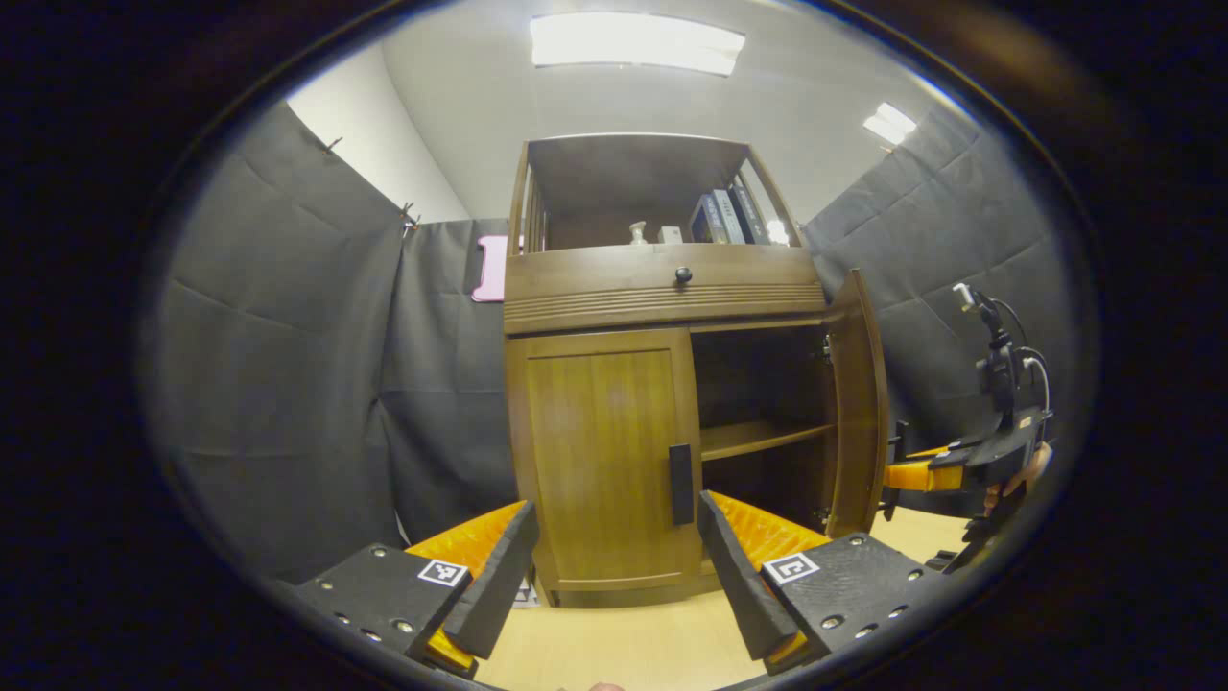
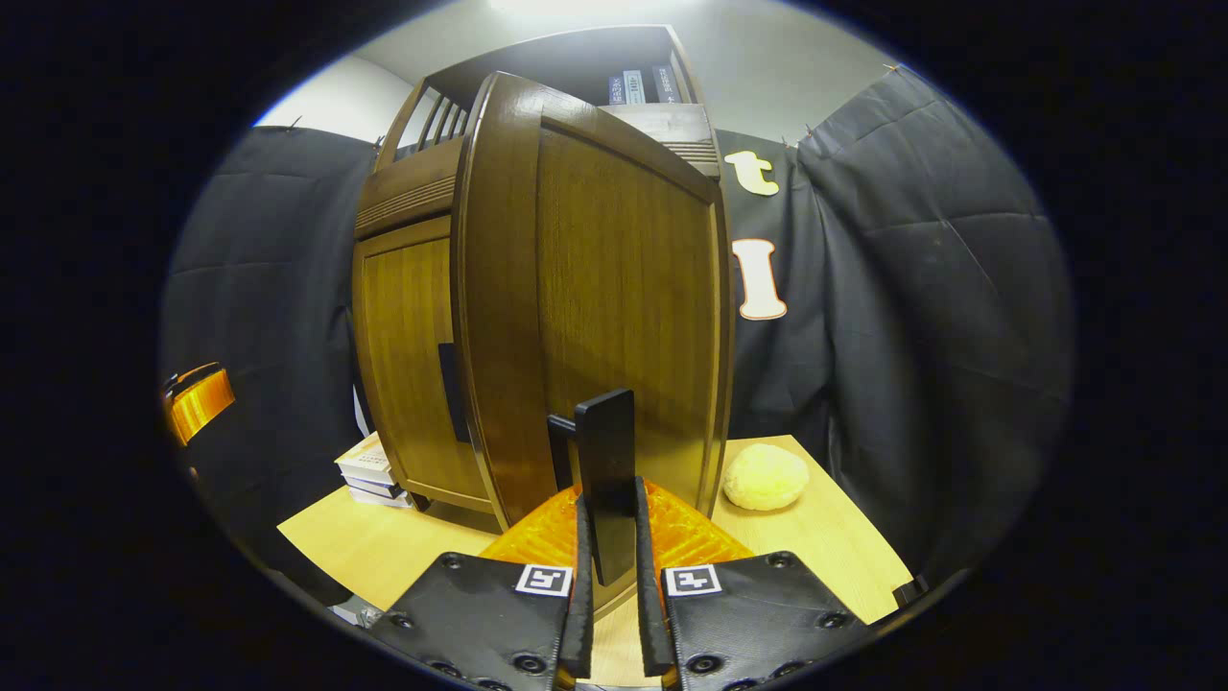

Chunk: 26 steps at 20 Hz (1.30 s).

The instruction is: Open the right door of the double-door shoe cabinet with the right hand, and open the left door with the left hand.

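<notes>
**Q:** What lies nearest in each view, and how do the claws stand?

**A:** In the right gripper view, the right claw [image 2: 609, 595] has both black fingers pressed against the flat black bar handle [image 2: 604, 480] of the dark-brown wooden right door [image 2: 614, 288]: clamped. In the left gripper view, the left claw [image 1: 614, 576] has its fingers spread wide, holding nothing, and sits short of the closed dark-brown wooden left door [image 1: 604, 451].

**Q:** Where is the cabinet, and what surrounds it?

**A:** The tall brown double-door shoe cabinet [image 1: 662, 288] stands on the pale wooden tabletop [image 2: 825, 547], toward its far edge against the black cloth wall. Beyond the right door a round pale-yellow bun-like object [image 2: 765, 477] rests near the tabletop's right edge; a small stack of books [image 2: 369, 470] lies beside the cabinet's left foot.

**Q:** How far along is the task?

**A:** Judged from the frames, about half. The right door is swung out, exposing a wooden inner shelf [image 1: 758, 437]. The left door is flush with the frame and its vertical black bar handle [image 1: 680, 483] is untouched; that door remains to be opened.

**Q:** Which way do the doors point?

**A:** Each door's long axis is vertical, as is each handle's. The left door faces the left claw squarely; the right door stands nearly edge-on in the left gripper view, its free edge pointing away from the cabinet front.
</notes>
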Each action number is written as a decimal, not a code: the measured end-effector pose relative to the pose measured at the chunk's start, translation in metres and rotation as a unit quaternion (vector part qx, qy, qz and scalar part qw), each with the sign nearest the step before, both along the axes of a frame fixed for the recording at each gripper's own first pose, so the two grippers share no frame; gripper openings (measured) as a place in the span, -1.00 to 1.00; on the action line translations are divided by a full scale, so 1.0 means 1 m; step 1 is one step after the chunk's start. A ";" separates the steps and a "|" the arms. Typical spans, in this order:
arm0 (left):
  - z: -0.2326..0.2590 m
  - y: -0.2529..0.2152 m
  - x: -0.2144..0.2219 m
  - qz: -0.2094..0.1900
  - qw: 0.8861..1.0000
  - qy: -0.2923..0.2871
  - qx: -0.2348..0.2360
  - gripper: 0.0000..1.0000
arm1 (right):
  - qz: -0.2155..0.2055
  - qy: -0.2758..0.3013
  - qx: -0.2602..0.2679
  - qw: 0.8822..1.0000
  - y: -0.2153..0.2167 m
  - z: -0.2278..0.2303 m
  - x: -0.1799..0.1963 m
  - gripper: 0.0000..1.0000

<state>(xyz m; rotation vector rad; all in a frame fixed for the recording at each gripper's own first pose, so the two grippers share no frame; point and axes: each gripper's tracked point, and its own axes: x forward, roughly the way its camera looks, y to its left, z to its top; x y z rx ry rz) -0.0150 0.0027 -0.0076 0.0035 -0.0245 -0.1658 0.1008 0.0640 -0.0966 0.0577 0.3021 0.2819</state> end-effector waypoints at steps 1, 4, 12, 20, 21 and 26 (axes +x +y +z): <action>0.000 -0.003 0.000 -0.003 1.000 0.001 -0.001 0.94 | -0.002 0.000 0.000 1.000 -0.004 -0.001 -0.001 -0.64; 0.001 -0.017 -0.001 -0.011 1.000 0.002 -0.001 0.87 | -0.008 0.000 -0.003 1.000 -0.017 -0.001 -0.005 -0.58; 0.003 -0.051 -0.003 -0.027 1.000 0.000 0.003 0.94 | -0.035 -0.001 0.000 0.999 -0.055 -0.004 -0.011 -0.58; 0.003 -0.074 -0.007 -0.039 0.999 0.002 0.005 0.94 | -0.063 -0.003 0.001 0.998 -0.094 -0.006 -0.009 -0.70; 0.002 -0.077 -0.007 -0.041 0.999 0.003 0.005 0.94 | -0.065 -0.003 0.003 0.998 -0.097 -0.006 -0.010 -0.89; 0.001 -0.093 -0.001 -0.052 0.999 0.006 0.002 0.94 | -0.098 0.001 0.004 0.995 -0.127 -0.011 -0.014 -0.70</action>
